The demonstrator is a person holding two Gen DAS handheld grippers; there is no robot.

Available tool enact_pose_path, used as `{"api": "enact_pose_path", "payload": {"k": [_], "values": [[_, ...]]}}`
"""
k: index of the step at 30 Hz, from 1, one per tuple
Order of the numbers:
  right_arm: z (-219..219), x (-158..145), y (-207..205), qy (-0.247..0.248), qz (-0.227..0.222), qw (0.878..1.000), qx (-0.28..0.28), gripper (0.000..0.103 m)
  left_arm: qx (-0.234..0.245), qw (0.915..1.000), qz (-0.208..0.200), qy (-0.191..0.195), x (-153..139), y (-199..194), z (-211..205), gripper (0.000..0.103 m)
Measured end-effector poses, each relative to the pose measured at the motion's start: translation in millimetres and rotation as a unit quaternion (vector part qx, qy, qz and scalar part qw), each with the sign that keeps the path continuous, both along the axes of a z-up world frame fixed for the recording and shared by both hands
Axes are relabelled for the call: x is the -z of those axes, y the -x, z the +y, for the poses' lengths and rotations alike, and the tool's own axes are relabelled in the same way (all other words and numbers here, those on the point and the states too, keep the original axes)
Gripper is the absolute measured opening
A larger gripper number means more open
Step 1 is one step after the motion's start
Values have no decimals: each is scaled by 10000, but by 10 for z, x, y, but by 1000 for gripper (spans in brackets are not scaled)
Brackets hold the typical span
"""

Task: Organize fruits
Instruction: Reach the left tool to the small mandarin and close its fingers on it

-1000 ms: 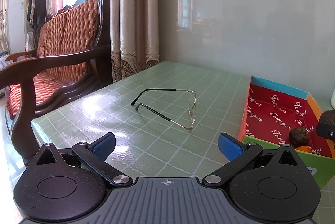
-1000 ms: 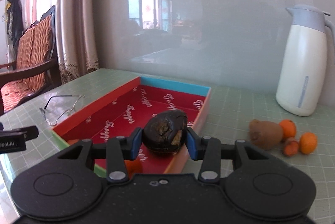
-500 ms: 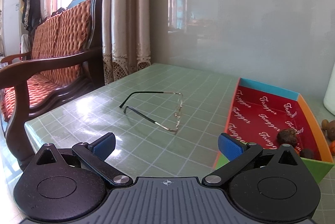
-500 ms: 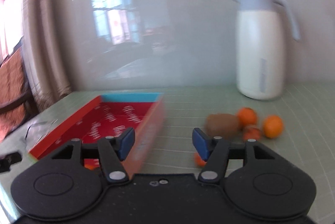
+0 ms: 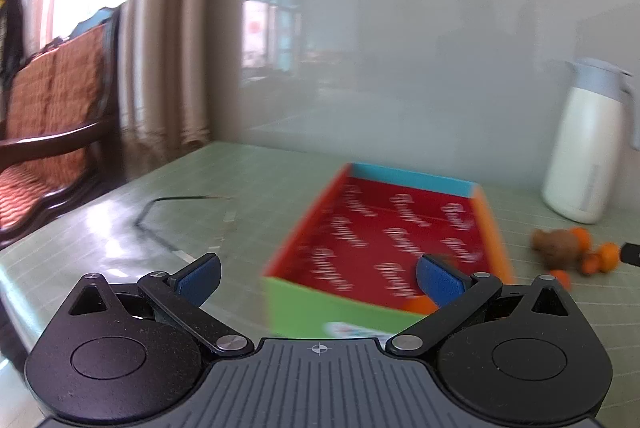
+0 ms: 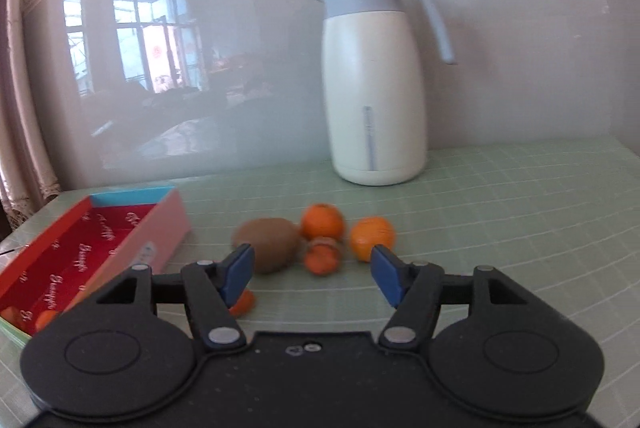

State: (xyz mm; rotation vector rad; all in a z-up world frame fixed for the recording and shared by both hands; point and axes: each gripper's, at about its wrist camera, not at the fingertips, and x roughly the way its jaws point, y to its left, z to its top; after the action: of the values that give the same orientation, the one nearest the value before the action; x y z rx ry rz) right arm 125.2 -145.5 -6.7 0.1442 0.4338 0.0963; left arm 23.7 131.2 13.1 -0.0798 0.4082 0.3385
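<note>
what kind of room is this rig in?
Likely a home living or dining room: a cushioned wooden bench beside curtains, and a thermos jug on a table with loose fruit.

Box (image 5: 384, 236) red lining: repeated white script word, blurred, unreadable. Label on box side (image 6: 147, 251): illegible.

My right gripper (image 6: 312, 270) jaws opening, nothing between them; left gripper (image 5: 318, 274) wide apart, empty, both angled slightly down.
</note>
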Motion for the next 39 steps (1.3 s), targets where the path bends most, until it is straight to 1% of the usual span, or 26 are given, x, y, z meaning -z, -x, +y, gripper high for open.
{"api": "enact_pose_path", "payload": {"k": [3,6,8,10,15,16,20,24,26,32,34,36,39], "values": [[-167,-16,33,-19,-10,10000,93,64,247,9996,-19,-122,-25,-62,-251,103],[-271,-15,59,52,-47,9998,159,65,380,9988,-69,-286,-48,-108,-466,103],[-363,-16,67,25,-81,9997,216,65,446,9986,-107,-246,-57,-124,-559,103],[-452,-9,69,27,-73,9996,278,65,468,9985,-153,-244,-64,-130,-633,103],[-689,-14,95,5,-82,9990,437,65,426,9972,-242,-566,-69,-155,-874,103],[-731,-13,103,6,-83,9989,470,65,480,9970,-239,-559,-68,-162,-919,103],[-887,-7,146,13,-77,9982,600,65,968,9944,-201,-370,-80,-214,-1086,103],[-1038,-9,164,-6,-91,9971,757,65,1475,9881,-203,-380,-94,-282,-1329,103],[-1111,-8,180,-15,-102,9963,849,65,1579,9863,-231,-421,-98,-308,-1448,103],[-1391,7,203,-36,-86,9928,1190,65,1807,9817,-92,-599,-66,-424,-1712,103],[-1508,18,218,-40,-68,9909,1342,65,1859,9804,17,-655,-32,-495,-1771,103],[-1624,32,227,-77,-39,9888,1489,65,1892,9799,179,-609,5,-576,-1798,103],[-1753,57,242,-86,-12,9865,1638,65,1818,9814,433,-448,75,-723,-1796,103]]}}
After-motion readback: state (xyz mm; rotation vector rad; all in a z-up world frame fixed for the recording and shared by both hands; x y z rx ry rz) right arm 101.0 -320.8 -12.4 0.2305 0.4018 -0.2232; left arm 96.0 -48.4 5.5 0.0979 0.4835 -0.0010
